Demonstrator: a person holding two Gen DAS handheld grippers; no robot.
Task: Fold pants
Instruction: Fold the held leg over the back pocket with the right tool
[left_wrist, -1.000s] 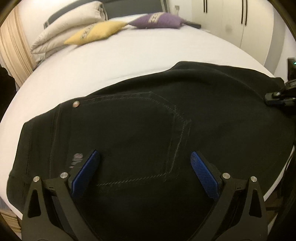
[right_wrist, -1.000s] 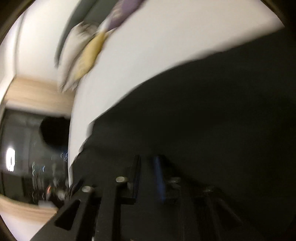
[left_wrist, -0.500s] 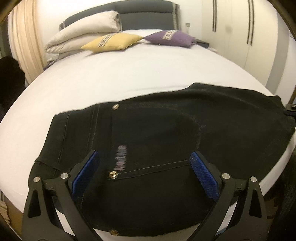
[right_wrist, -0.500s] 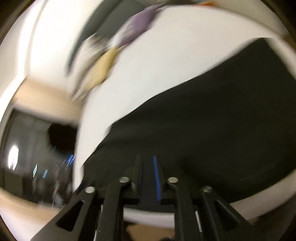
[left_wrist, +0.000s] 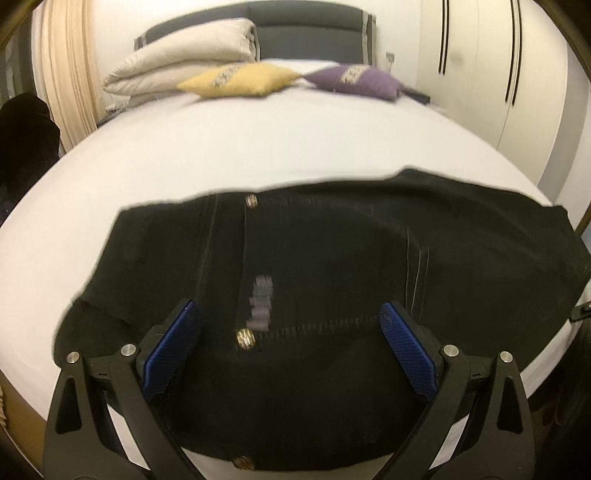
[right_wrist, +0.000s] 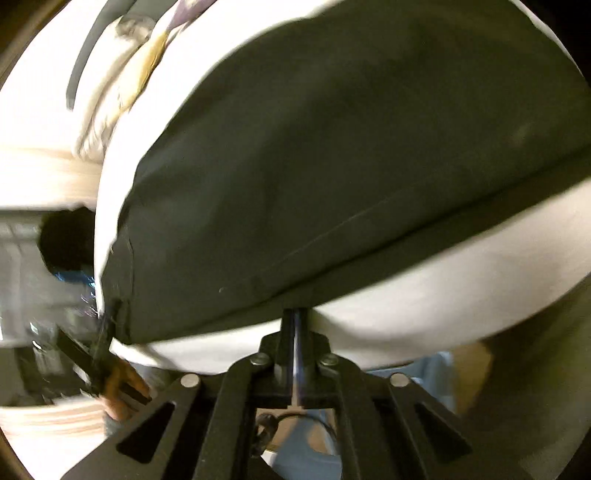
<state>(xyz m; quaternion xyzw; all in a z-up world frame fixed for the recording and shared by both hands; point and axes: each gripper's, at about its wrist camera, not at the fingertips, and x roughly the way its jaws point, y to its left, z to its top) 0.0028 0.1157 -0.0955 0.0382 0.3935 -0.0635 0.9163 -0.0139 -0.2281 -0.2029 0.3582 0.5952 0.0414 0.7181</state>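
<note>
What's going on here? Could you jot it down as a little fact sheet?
surface: white bed
garment: black pants, lying folded near the bed's edge
left gripper: open, over the pants, holding nothing
right gripper: shut, at the pants' edge; grip on cloth unclear
pillows: yellow, purple

Left gripper: I hold its blue-padded fingers spread wide, gripping nothing | Right gripper: fingers pressed together, pointing forward, slightly blurred.
</note>
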